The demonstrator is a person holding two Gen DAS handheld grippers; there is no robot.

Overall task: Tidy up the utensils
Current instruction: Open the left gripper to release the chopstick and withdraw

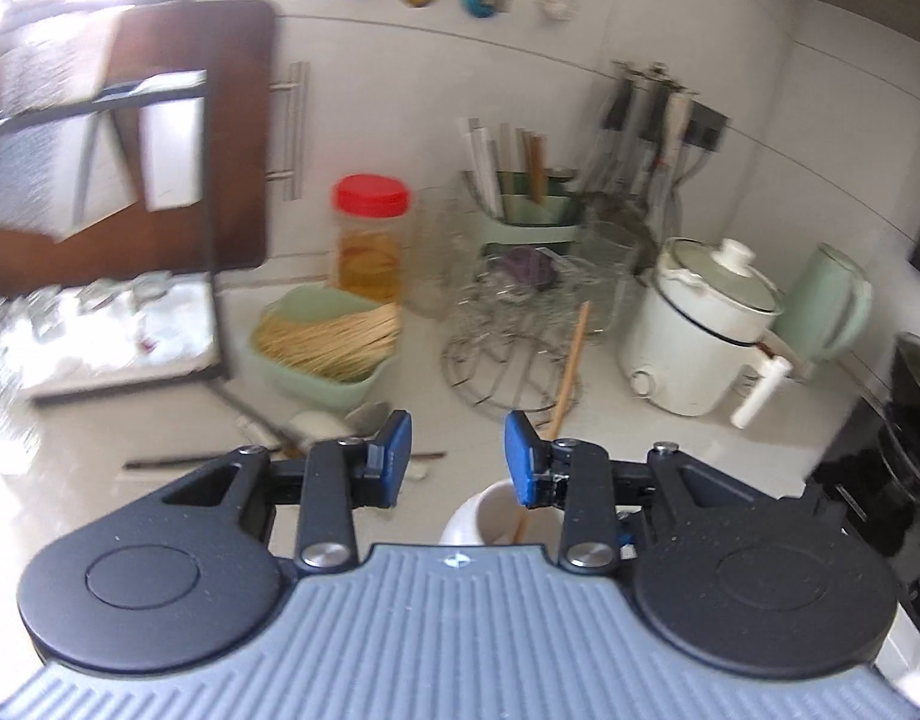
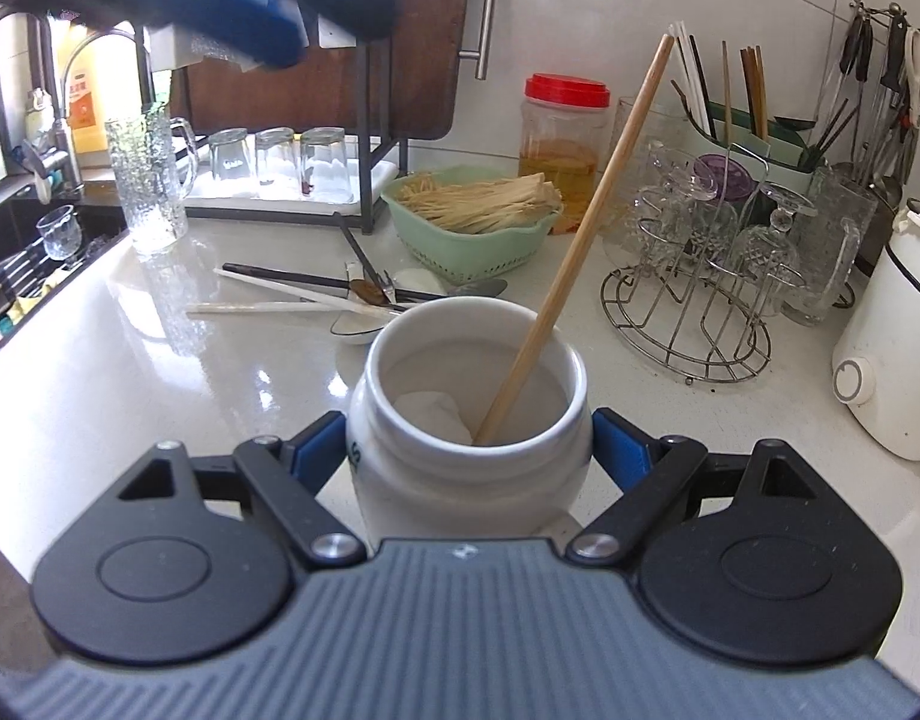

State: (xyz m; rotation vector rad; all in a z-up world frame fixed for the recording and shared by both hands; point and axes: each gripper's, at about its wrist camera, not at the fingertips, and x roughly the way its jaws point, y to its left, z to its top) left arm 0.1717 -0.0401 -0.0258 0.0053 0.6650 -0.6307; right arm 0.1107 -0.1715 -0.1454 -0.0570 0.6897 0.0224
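Note:
My right gripper [image 2: 469, 450] is shut on a white ceramic jar [image 2: 466, 372], one blue pad on each side of its body. A long wooden chopstick [image 2: 580, 240] leans in the jar, tip up to the right. Behind the jar, loose chopsticks [image 2: 268, 306] and spoons [image 2: 358, 327] lie scattered on the counter. My left gripper [image 1: 458, 456] hovers open and empty above the jar [image 1: 490, 516], with the chopstick [image 1: 571, 366] rising just right of its right pad. A blurred blue finger [image 2: 238, 6] of it shows in the upper left of the right wrist view.
A green basket [image 2: 466, 252] of thin sticks, a red-lidded jar [image 2: 562, 144] and a wire rack of glasses [image 2: 700, 276] stand behind. A white electric pot [image 2: 892, 360] is at right, a green utensil holder [image 2: 754, 144] at the back. A glass pitcher [image 2: 154, 186] and the sink [image 2: 34, 264] are at left.

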